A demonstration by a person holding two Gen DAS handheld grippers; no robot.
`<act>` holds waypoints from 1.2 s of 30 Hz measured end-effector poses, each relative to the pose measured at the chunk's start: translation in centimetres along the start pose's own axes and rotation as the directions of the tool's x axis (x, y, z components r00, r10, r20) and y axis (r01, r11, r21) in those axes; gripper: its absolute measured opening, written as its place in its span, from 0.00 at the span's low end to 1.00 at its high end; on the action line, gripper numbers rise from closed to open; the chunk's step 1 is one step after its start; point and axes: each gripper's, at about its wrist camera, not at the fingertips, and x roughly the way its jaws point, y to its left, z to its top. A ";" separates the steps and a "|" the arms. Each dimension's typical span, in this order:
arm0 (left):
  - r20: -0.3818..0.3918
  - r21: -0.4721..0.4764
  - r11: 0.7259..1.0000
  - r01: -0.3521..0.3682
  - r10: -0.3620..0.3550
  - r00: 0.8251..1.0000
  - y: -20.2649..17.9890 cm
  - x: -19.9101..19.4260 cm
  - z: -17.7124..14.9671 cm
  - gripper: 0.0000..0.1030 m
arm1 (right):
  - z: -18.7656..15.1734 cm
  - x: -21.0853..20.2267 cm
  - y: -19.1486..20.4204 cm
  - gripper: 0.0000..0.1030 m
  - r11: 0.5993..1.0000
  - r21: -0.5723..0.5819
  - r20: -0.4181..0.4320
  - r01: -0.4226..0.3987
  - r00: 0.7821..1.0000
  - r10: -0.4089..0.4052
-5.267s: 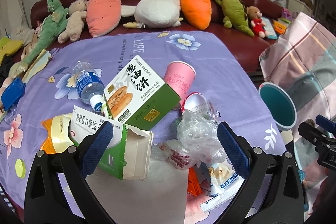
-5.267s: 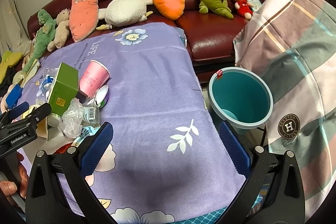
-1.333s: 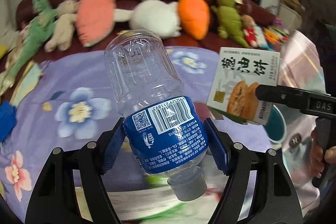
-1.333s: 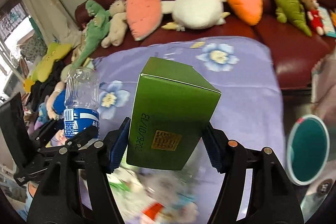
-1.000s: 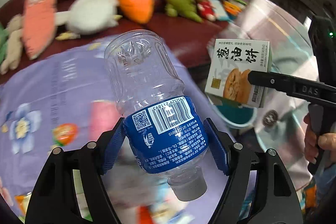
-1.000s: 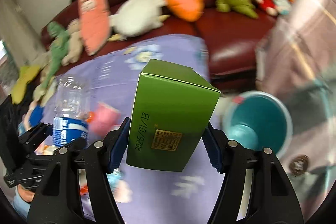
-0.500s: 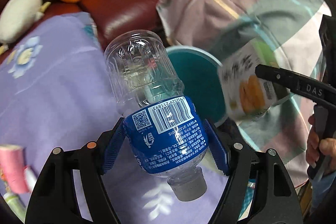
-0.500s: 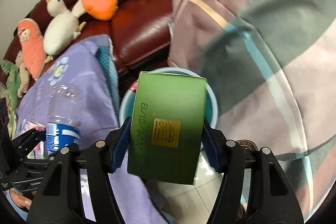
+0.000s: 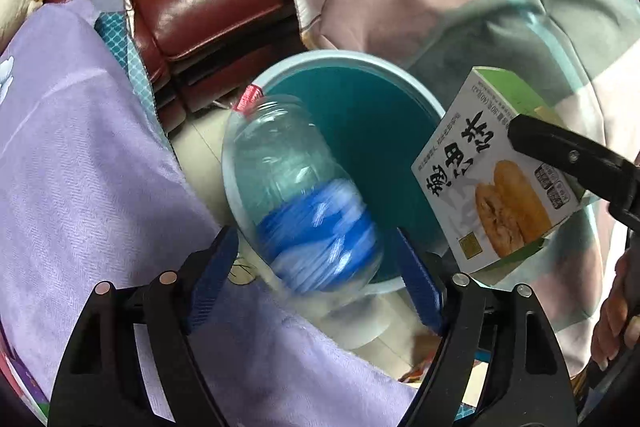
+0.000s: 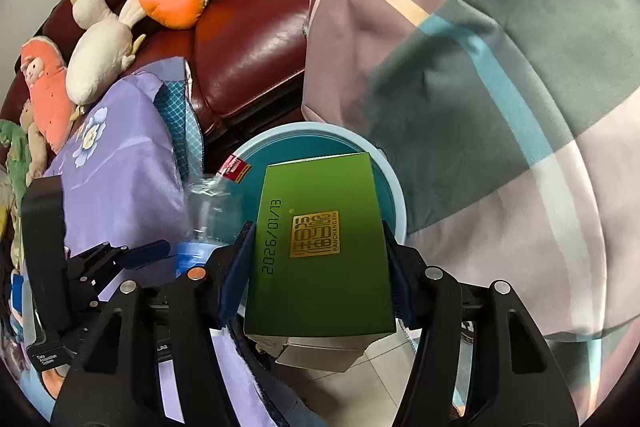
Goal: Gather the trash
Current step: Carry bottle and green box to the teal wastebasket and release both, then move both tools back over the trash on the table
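Bottle (image 9: 304,203) (blurred) — between opening blue pads (image 9: 210,273).

Teal bin (image 9: 404,79) mouth open; purple-clothed table edge (image 9: 80,155), plaid fabric (image 10: 500,67) crowd its sides, floor gap seemingly narrow

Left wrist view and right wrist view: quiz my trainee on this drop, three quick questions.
1. What colour is the label on the bottle?
2. True or false: the bin stands on the table.
3. What sits between the pads of the right gripper? A. a cup B. the box C. a plush toy

Key: 1. Blue. 2. False, it stands on the floor beside the table. 3. B.
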 end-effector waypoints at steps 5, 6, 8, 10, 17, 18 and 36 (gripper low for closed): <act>0.012 -0.022 1.000 -0.006 0.006 1.000 1.0 -0.4 -0.5 0.77 | 0.1 0.9 0.5 0.55 1.000 -0.012 -0.017 -0.003 1.000 0.003; 0.017 -0.025 1.000 -0.009 0.009 1.000 1.0 -0.5 -0.5 0.77 | 0.1 0.9 0.6 0.55 1.000 -0.014 -0.020 -0.005 1.000 0.004; 0.030 -0.030 0.999 -0.022 0.023 0.999 1.4 -1.1 -1.0 0.77 | 0.0 1.0 0.7 0.55 1.000 -0.018 -0.023 -0.007 1.000 0.007; 0.044 -0.037 0.999 -0.028 0.029 0.999 1.8 -1.7 -1.5 0.77 | 0.0 1.2 0.9 0.55 1.000 -0.022 -0.026 -0.008 1.000 0.007; 0.082 -0.087 0.996 -0.017 0.024 0.996 3.3 -3.9 -2.7 0.78 | -0.2 2.6 1.8 0.60 0.999 -0.028 -0.081 -0.017 0.997 0.014; 0.084 -0.089 0.996 -0.014 0.021 0.996 3.4 -4.1 -2.8 0.78 | -0.2 2.7 2.0 0.60 0.999 -0.027 -0.089 -0.019 0.996 0.016; 0.163 -0.128 0.992 -0.009 0.030 0.986 5.5 -10.4 -6.8 0.88 | -2.7 -2.2 4.8 0.79 0.998 -0.057 -0.065 0.027 0.997 -0.031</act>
